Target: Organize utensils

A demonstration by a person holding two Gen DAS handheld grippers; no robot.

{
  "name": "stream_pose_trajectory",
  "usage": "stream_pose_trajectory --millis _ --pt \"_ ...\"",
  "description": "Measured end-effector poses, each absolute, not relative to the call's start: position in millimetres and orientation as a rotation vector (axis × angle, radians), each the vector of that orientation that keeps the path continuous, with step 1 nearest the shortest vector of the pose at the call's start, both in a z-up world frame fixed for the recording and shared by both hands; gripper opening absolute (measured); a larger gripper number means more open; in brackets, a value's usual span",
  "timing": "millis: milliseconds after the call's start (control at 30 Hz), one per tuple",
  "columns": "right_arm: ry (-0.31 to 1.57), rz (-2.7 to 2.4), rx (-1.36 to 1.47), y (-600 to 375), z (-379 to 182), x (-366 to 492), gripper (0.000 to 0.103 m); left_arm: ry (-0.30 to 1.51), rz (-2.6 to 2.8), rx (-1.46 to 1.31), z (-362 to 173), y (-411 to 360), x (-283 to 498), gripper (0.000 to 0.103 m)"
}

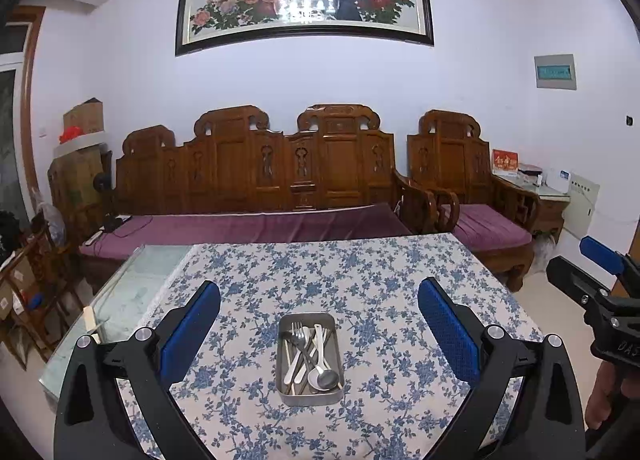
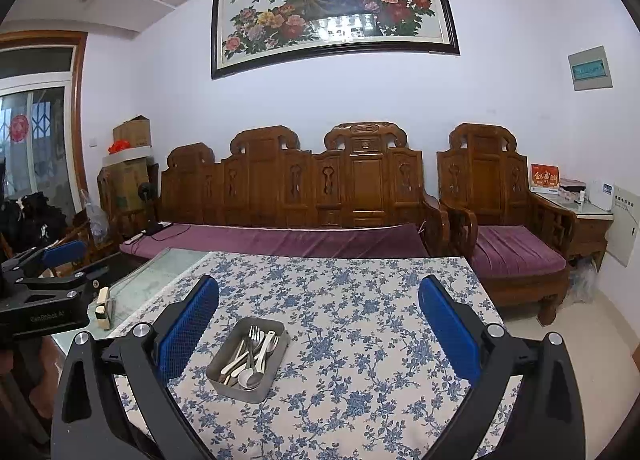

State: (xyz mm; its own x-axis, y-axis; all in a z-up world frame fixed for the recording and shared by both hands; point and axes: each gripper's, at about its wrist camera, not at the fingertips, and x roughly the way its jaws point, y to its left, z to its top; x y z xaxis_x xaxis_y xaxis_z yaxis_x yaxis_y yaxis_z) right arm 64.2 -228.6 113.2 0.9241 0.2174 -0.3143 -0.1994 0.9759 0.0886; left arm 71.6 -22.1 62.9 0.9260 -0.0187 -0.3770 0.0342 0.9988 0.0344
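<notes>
A metal tray (image 1: 336, 344) sits on the blue-flowered tablecloth (image 1: 360, 272). It holds a fork (image 1: 298, 334), a metal spoon (image 1: 326, 378), white plastic spoons (image 1: 318, 344) and chopsticks, all mixed. My left gripper (image 1: 319, 334) is open and empty, held above the table with the tray between its fingers in view. My right gripper (image 2: 319, 334) is open and empty, with the tray (image 2: 276, 366) low and left between its fingers. The right gripper also shows at the right edge of the left wrist view (image 1: 600, 284). The left gripper shows at the left of the right wrist view (image 2: 44, 284).
The table's left strip is bare glass (image 1: 132, 292) with a small wooden block (image 2: 104, 308) on it. A carved wooden sofa (image 1: 260, 176) with purple cushions stands behind the table, an armchair (image 1: 472, 180) to its right. Boxes (image 1: 82, 148) stand at the far left.
</notes>
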Motion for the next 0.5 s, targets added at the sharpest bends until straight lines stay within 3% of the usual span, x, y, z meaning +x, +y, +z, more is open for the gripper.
stream_pose_trajectory --millis 500 --pt "0.341 0.216 0.046 -225.7 108.7 64.7 0.1 0.39 -0.019 0.029 60.7 -21.0 69.2 0.096"
